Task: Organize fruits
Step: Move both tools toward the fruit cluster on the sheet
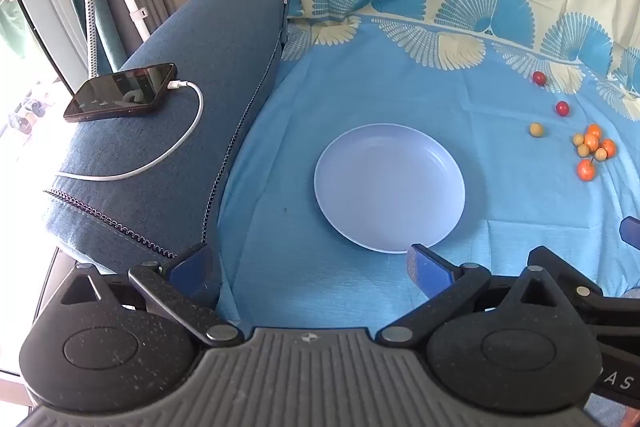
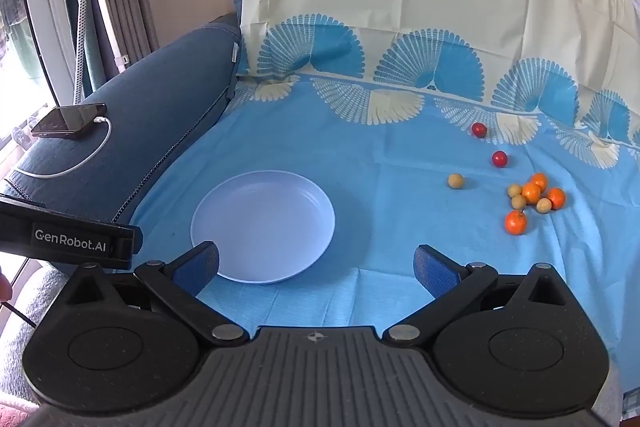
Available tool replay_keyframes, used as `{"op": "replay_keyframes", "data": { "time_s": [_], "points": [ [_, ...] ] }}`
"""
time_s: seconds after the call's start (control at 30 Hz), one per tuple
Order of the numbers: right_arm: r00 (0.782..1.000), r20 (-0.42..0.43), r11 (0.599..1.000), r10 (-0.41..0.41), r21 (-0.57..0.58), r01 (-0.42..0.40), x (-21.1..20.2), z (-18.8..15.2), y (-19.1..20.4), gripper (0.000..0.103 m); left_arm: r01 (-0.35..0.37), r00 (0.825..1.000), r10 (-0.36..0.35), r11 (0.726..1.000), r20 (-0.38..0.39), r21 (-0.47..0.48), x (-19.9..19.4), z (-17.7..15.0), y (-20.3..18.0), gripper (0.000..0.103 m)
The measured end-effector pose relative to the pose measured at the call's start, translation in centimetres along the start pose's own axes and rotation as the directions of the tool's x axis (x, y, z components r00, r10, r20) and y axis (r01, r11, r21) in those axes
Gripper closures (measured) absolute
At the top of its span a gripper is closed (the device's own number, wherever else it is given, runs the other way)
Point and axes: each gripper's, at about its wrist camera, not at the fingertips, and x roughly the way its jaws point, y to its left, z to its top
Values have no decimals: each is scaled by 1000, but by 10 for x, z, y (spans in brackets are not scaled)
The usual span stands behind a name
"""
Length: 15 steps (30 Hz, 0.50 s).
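**Both grippers empty, plate bare, all fruit still loose on the cloth**

Right gripper [image 2: 316,263] sits closest to its lens: blue-padded fingers [image 2: 200,265] spread wide, nothing between them. Left gripper [image 1: 310,265] is the same, fingers at full spread and empty. Both are angled down at the surface.

Largest first:
- Blue cloth with fan print [image 2: 360,155] covers what looks like a sofa seat and runs up the backrest. Soft and creased.
- Dark blue fabric armrest [image 1: 180,99] on the left, with a black smartphone [image 1: 120,93] on a white charging cable [image 1: 160,155] on top.
- Pale lilac round plastic plate [image 2: 264,227] sits just ahead of both grippers, with nothing in it.
- Small orange fruits [image 2: 532,193] and tan round fruits [image 2: 519,202] are clustered well right of the plate, some touching. One tan fruit [image 2: 456,181] sits apart, between cluster and plate. Two small red fruits [image 2: 499,158] lie further back.

Judgement: no sorting done yet.

Risks:
- Round fruit on soft cloth rolls. A push into the cushion could tilt the surface and scatter the cluster.
- The clustered fruit is tight, so closing on one may knock its neighbours away.
- Fruit is small against wide fingers, so an off-centre pinch could squirt it out.
- Fruit dropped from height could bounce off the shallow plate.
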Motion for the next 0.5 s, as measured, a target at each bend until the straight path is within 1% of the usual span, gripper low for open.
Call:
{"op": "replay_keyframes", "data": {
  "time_s": [0.13, 0.23, 0.3, 0.4, 0.5],
  "points": [
    [1000, -1, 1000, 7, 6, -7, 2, -3, -10, 0, -3, 1000, 3, 1000, -9, 9, 1, 2, -5, 0],
    [1000, 0, 1000, -4, 26, 4, 10, 0, -12, 0, 12, 1000, -12, 1000, -20, 23, 2, 3, -11, 0],
    [1000, -2, 998, -7, 61, 8, 8, -4, -27, 0, 17, 1000, -16, 999, -22, 35, 2, 5, -16, 0],
    [998, 31, 994, -62, 90, 59, 8, -6, -44, 0, 27, 999, -25, 998, -33, 57, 4, 7, -29, 0],
    [991, 52, 983, -121, 147, 112, 11, -9, -65, 0, 36, 999, -33, 995, -44, 89, 7, 11, -47, 0]
  ]
}}
